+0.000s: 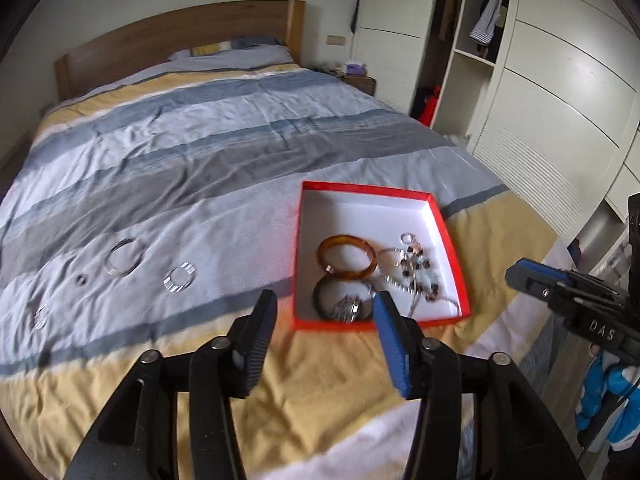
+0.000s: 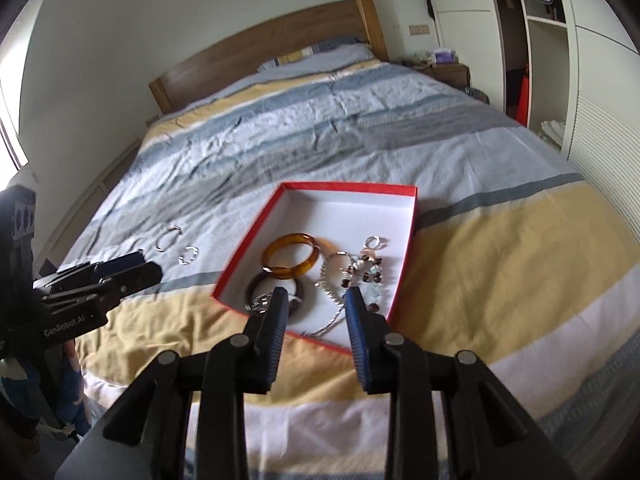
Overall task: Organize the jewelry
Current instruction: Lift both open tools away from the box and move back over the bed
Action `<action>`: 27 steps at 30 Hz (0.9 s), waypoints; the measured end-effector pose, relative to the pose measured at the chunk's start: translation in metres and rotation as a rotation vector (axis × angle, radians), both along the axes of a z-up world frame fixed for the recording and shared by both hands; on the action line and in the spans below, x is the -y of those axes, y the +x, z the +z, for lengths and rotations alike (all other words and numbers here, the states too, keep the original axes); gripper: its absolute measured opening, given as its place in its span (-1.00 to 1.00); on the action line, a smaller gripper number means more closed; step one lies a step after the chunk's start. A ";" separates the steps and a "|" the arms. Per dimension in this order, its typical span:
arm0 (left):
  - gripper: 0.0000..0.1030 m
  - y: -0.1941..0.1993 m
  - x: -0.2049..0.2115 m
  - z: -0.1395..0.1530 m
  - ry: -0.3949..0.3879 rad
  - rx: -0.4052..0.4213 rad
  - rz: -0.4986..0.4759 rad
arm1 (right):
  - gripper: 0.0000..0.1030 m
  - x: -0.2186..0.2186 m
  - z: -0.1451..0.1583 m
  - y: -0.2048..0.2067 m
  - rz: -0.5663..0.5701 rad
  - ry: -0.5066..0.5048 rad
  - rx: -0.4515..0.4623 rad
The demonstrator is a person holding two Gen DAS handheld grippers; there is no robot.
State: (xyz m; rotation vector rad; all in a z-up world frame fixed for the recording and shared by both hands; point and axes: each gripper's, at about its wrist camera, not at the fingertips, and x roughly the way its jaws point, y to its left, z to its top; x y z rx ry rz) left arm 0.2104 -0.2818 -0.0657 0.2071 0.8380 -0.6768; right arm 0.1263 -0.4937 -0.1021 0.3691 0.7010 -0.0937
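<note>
A red box with a white inside lies on the bed. It holds an amber bangle, a dark bangle, a small ring and a tangle of beaded chains. Loose on the quilt to its left lie a thin hoop, a clear bracelet, a small dark ring and another clear piece. My left gripper is open and empty above the box's near left corner. My right gripper is open and empty above the box's near edge.
The striped quilt covers a bed with a wooden headboard. White wardrobes stand along the right, one open with clothes. A nightstand sits by the headboard. The right gripper shows at the left wrist view's right edge, the left gripper at the other view's left.
</note>
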 end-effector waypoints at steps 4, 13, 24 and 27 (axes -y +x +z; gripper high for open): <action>0.18 -0.029 -0.032 0.014 0.022 0.037 0.054 | -0.45 -0.020 0.014 -0.023 0.015 0.007 0.033; 0.33 -0.080 -0.133 0.029 0.016 0.084 0.224 | -0.45 -0.080 0.041 -0.061 0.087 -0.020 0.082; 0.40 -0.119 -0.251 0.040 -0.007 0.107 0.438 | -0.34 -0.137 0.067 -0.083 0.172 -0.059 0.137; 0.44 -0.132 -0.258 0.048 0.003 0.143 0.463 | -0.33 -0.153 0.068 -0.085 0.204 -0.065 0.136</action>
